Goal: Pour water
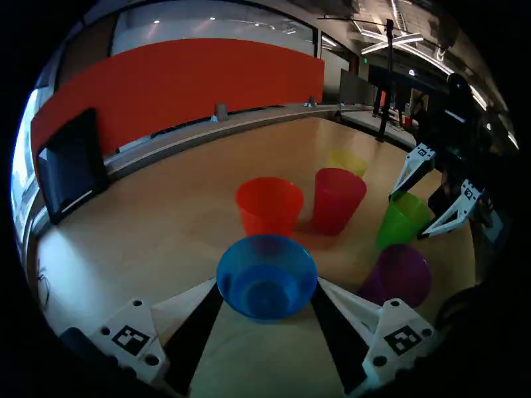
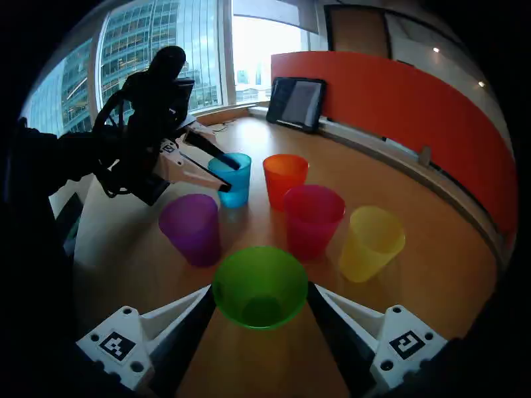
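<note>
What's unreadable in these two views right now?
Water level: both views; the blue cup and green cup are tinted, no surface discernible.
Most of the yellow cup: left gripper view, behind the red cup.
Part of the blue cup's side: right gripper view, covered by the left claw.
The tablet screen: right gripper view, too small.

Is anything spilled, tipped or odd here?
Nothing stands out. No puddle on the wooden table; all cups are upright: blue cup in the left gripper, green cup in the right gripper, orange cup, red cup, yellow cup and purple cup nearby.
</note>
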`<state>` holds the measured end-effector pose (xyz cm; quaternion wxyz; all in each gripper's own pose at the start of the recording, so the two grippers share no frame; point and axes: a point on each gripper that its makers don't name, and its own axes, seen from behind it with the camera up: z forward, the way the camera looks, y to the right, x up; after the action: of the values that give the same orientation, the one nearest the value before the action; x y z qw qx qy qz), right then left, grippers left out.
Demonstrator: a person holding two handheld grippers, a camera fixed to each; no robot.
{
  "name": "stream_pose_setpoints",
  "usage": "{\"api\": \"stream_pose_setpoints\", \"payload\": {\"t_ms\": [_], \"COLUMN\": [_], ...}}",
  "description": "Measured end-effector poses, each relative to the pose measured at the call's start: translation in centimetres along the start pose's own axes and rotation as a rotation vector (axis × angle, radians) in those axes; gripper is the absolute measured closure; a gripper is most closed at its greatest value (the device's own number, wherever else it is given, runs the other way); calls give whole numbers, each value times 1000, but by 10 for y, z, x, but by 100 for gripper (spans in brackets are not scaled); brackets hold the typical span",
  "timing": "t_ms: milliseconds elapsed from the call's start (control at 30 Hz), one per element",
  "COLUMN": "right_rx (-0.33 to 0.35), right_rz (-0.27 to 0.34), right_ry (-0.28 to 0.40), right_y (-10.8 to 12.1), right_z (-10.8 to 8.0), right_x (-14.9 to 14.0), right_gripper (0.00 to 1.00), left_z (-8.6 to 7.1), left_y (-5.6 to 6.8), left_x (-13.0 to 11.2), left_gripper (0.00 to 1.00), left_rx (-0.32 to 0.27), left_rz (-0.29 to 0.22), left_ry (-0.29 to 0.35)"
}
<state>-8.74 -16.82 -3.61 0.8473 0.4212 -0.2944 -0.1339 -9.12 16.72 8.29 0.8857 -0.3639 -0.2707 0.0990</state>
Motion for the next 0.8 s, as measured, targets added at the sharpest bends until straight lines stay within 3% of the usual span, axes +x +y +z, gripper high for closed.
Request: {"api": "stream_pose_setpoints", "payload": {"t_ms": [367,600,800], "right_rx": [-1,-9,-2], "right_rz": [-4,-15,-26], "right_ry": [0,-1,16], "right_y": [-1,1,-4], "right_z": [2,4,-1], "right_x": [-1,-1,5], "right_gripper": [0,8,9], "left_z": [-3,-7,-16], "left_y": [1,1,3], "left_x": [1,4,12], "left_gripper": [14,14,14], "left_rx": [-1,5,7], "left_rz": [-17,-12,-16], "left_ry": [8,19,43]}}
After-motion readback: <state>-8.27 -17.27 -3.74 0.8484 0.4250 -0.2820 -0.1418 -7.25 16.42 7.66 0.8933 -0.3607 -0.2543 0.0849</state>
